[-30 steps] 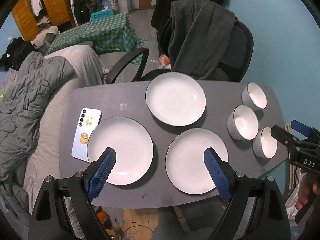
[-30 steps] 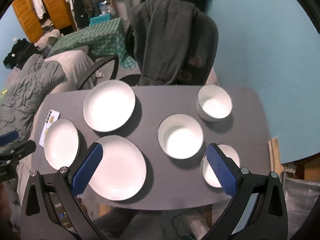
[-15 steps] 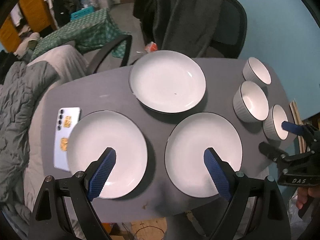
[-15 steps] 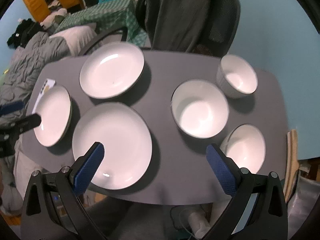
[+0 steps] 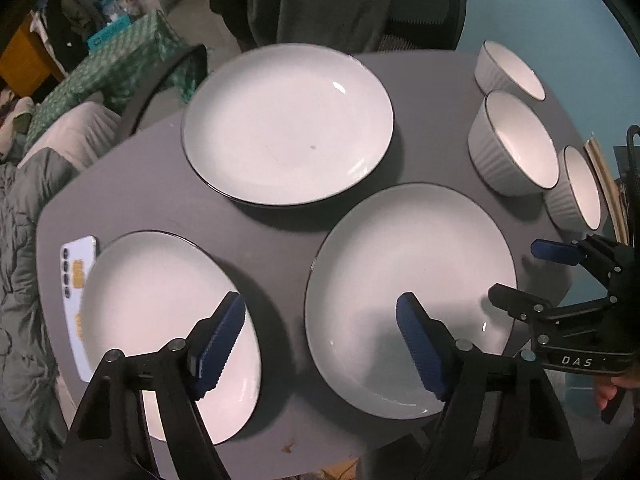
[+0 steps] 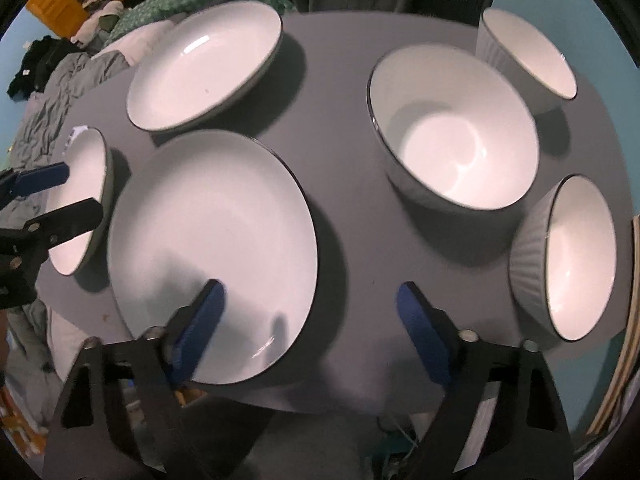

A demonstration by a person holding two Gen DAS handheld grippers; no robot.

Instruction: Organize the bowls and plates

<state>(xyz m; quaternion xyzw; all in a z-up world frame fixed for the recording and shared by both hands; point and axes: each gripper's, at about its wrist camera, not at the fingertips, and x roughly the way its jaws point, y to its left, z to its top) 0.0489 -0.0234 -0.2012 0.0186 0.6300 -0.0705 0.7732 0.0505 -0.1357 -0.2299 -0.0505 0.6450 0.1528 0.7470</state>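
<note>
Three white plates lie on the grey table (image 5: 260,248): a far plate (image 5: 288,124), a near left plate (image 5: 160,320) and a near right plate (image 5: 408,288). Three white ribbed bowls stand at the right: far (image 5: 510,70), middle (image 5: 514,144) and near (image 5: 578,190). My left gripper (image 5: 320,340) is open and empty, low over the gap between the two near plates. My right gripper (image 6: 308,332) is open and empty, over the near right plate's (image 6: 212,256) right edge, with the middle bowl (image 6: 452,132) and near bowl (image 6: 572,256) ahead to its right.
A white phone (image 5: 78,288) lies at the table's left edge beside the near left plate. An office chair draped with a dark coat (image 5: 332,0) stands behind the table. A bed with grey bedding (image 5: 24,240) is at the left.
Both grippers have dropped lower and moved closer to the table; the plates and bowls look larger. Nothing on the table has moved.
</note>
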